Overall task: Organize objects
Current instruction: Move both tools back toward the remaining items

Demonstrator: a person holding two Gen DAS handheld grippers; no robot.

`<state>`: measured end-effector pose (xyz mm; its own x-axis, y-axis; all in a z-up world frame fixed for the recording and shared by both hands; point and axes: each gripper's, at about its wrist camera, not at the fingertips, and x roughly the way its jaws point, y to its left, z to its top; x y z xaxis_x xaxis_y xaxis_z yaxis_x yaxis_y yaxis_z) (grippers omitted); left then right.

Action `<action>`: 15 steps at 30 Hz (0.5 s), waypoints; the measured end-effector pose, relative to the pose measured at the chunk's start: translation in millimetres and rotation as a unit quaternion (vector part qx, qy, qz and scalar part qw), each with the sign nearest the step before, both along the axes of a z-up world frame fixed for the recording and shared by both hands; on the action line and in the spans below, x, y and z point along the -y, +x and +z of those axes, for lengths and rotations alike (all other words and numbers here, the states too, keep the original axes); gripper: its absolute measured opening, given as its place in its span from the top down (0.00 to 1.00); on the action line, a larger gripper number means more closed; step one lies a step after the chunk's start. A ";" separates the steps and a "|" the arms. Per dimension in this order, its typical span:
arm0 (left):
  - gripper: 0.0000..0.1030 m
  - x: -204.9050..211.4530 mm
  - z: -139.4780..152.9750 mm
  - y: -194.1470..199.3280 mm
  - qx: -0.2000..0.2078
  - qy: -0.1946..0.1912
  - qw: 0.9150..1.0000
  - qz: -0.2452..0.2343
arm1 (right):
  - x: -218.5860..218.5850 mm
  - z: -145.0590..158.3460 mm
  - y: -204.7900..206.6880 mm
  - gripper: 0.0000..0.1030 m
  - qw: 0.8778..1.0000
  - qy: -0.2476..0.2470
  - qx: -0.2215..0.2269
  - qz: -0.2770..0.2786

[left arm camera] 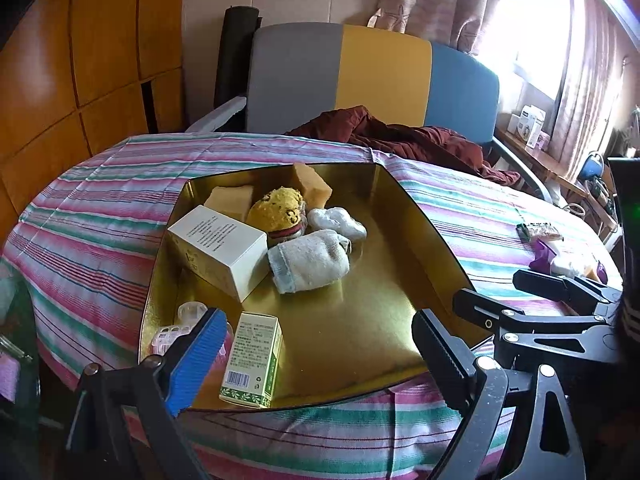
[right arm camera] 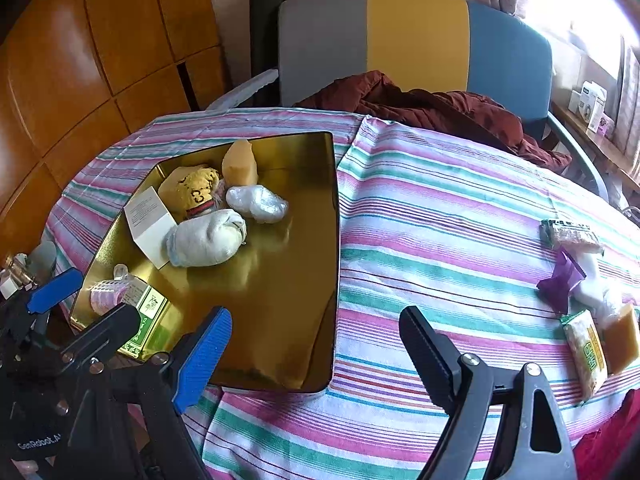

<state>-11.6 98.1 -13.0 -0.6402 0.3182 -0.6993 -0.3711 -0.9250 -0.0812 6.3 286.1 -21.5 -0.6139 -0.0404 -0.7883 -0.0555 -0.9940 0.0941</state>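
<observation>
Left view: left gripper [left arm camera: 320, 344] spread, empty, over gold tray [left arm camera: 400, 216].
Right view only: right gripper [right arm camera: 316, 344] spread, empty; snack packets [right arm camera: 586, 354] on striped cloth [right arm camera: 440, 220].

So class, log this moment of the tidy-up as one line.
left gripper: open, empty | right gripper: open, empty | gold tray: part-filled | snack packets: loose on cloth

Both wrist views look steeply down, close over the striped table [left arm camera: 100, 184], sharing the gold tray [right arm camera: 280, 320].

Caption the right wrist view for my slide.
Open right gripper over striped cloth beside a gold tray; snacks lie at right.
</observation>
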 end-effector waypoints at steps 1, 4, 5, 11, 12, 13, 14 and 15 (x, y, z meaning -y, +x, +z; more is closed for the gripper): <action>0.08 -0.7 0.5 0.9 -0.001 -0.001 1.000 -0.001 | -0.4 0.3 0.3 0.15 1.000 0.000 -0.001 -0.001; 0.08 -3.3 1.4 2.6 -0.004 -0.008 1.000 -0.003 | -2.0 1.1 1.5 0.15 1.000 -0.001 -0.003 -0.004; 0.08 -4.6 1.5 3.2 -0.006 -0.011 1.000 -0.004 | -2.6 1.0 1.8 0.15 1.000 -0.001 -0.003 -0.004; 0.08 -10.2 3.9 7.5 -0.017 -0.024 1.000 -0.010 | -9.7 -0.9 5.3 0.15 1.000 -0.004 0.000 -0.012; 0.08 -11.3 4.3 8.4 -0.019 -0.026 0.999 -0.012 | -11.4 -1.1 6.0 0.15 1.000 -0.004 0.000 -0.014; 0.08 -12.3 4.9 9.3 -0.021 -0.028 0.999 -0.013 | -12.7 -1.2 6.7 0.15 1.000 -0.005 0.000 -0.015; 0.08 -13.4 5.4 10.3 -0.023 -0.030 0.999 -0.014 | -14.3 -1.2 7.4 0.15 1.000 -0.005 0.000 -0.016; 0.08 -14.6 6.0 11.5 -0.025 -0.032 0.999 -0.016 | -15.6 -0.9 7.9 0.15 1.000 -0.006 -0.001 -0.018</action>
<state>-0.1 112.7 -7.0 -0.6656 0.2945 -0.6858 -0.4023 -0.9155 -0.0027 14.2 301.8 -22.4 -0.6162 -0.0268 -0.7871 -0.0912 -0.9903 0.1051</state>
